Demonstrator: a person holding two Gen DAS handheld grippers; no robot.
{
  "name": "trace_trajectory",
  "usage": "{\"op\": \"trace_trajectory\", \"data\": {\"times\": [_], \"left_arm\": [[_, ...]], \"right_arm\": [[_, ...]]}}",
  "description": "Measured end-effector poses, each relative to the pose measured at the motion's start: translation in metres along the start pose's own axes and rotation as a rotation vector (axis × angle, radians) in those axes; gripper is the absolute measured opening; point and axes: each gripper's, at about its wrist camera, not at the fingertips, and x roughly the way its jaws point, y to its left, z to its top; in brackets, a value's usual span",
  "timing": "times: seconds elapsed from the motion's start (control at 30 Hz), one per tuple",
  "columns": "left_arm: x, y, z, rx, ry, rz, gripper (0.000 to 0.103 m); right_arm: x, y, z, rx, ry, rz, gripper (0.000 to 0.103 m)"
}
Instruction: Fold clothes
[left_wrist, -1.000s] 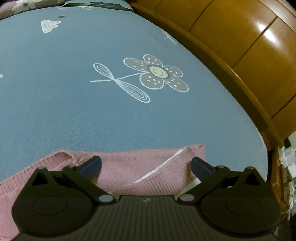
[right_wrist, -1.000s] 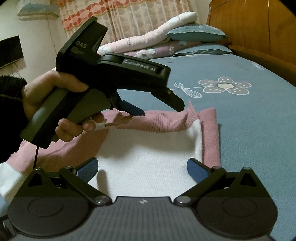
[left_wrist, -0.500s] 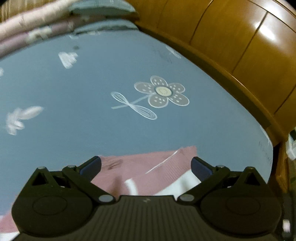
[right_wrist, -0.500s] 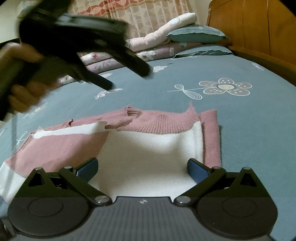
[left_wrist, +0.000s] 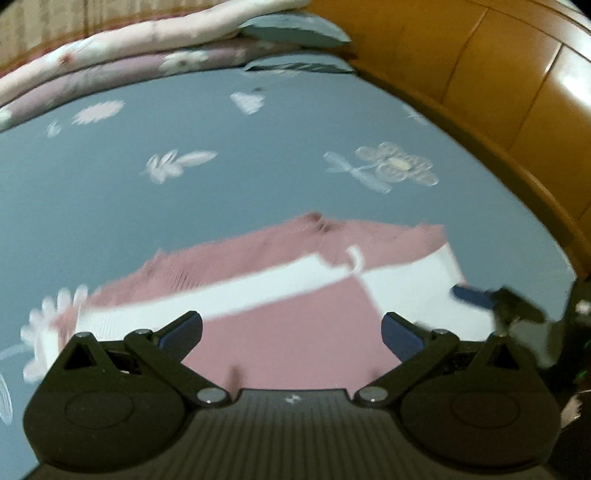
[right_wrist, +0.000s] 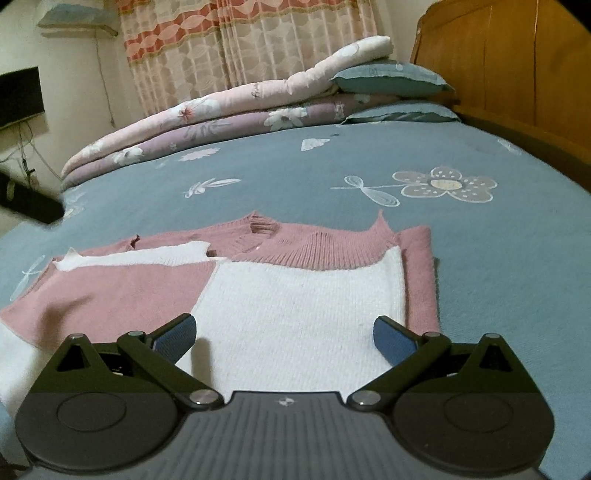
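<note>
Where it lies on the blue flowered bedsheet (right_wrist: 498, 280), the pink-and-white knit sweater (right_wrist: 295, 302) is partly folded, one sleeve laid across its body. Both the left gripper (left_wrist: 291, 328) and right gripper (right_wrist: 284, 332) hover just over its near edge, fingers spread wide, gripping nothing.
</note>
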Motion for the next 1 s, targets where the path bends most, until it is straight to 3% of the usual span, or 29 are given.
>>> {"op": "trace_trajectory", "data": {"times": [0.13,0.33,0.63,0.9,1.0], "left_arm": [[0.013,0.007,-0.028,-0.009,-0.019,0.05,0.102],[0.023,0.017,-0.062,-0.053,-0.061,0.059,0.102],[-0.013,0.04,-0.078,-0.053,-0.181,0.056,0.102],[-0.006,0.097,-0.089,-0.2,-0.127,0.08,0.102],[-0.012,0.107,-0.093,-0.235,-0.143,0.039,0.102]], "right_arm": [[-0.007,0.005,-0.002,-0.014,-0.026,-0.022,0.103],[-0.034,0.006,-0.013,0.01,-0.098,-0.045,0.103],[-0.057,0.004,-0.027,0.098,-0.144,-0.04,0.103],[-0.054,0.008,-0.031,0.102,-0.143,-0.064,0.103],[-0.051,0.011,-0.033,0.078,-0.134,-0.073,0.103]]}}
